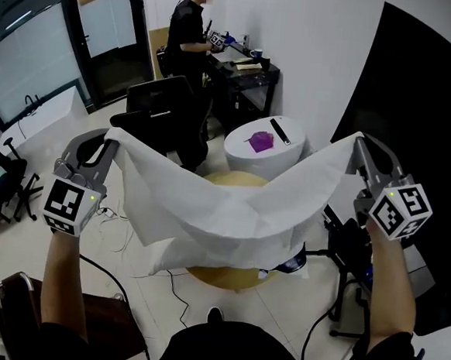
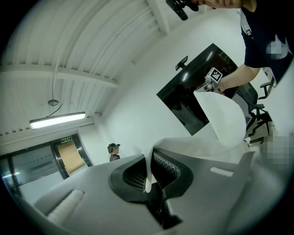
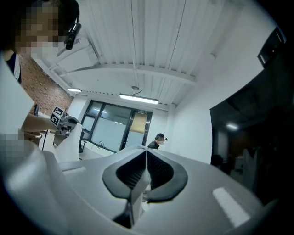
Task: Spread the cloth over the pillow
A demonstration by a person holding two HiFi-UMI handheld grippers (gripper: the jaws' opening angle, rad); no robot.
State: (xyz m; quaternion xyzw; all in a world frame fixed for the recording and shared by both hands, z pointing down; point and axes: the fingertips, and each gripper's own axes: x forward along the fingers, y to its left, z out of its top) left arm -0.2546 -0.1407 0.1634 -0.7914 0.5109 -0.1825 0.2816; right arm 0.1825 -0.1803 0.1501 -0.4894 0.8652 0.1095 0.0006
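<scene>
- L tool (image 1: 111, 137) is gripping one top corner of the white cloth (image 1: 216, 206). Its jaws are pinching shut on the fabric, which is showing as a thin white fold between the ribbed pads in the left gripper view.
- R tool (image 1: 359, 141) is doing the same w/ the opposite corner, jaws clamped tight on a cloth edge per the right gripper view.
- The cloth is hanging as a sagging sheet between the 2 tools, its mid part drooping below both. The lower hem is dangling free and creased, not lying flat.
- The tan pillow (image 1: 237, 179) is sitting below & between the tools, a bit ahead of them. Its far edge is peeking over the sagging top hem and its near edge is showing under the bottom hem. The cloth is hiding whatever is carrying it.
- Can't tell if the cloth is touching the pillow; it looks to be hanging over it, not resting on it.
- Progress, my read: pick-up & opening-out are done, the covering itself isn't, so approx mid-task.
- Left to do, I'd judge: carrying the sheet fwd past the pillow's far edge, lowering both tools evenly, letting the corners go, then smoothing.
- The round white worktop (image 1: 294, 150) is standing beyond the pillow, ahead of the R tool, w/ a purple item (image 1: 259, 141) & a black bar (image 1: 280, 131) on it.
- Another person (image 1: 189, 33) is working at a dark worktop (image 1: 253, 76) far ahead of the tools.
</scene>
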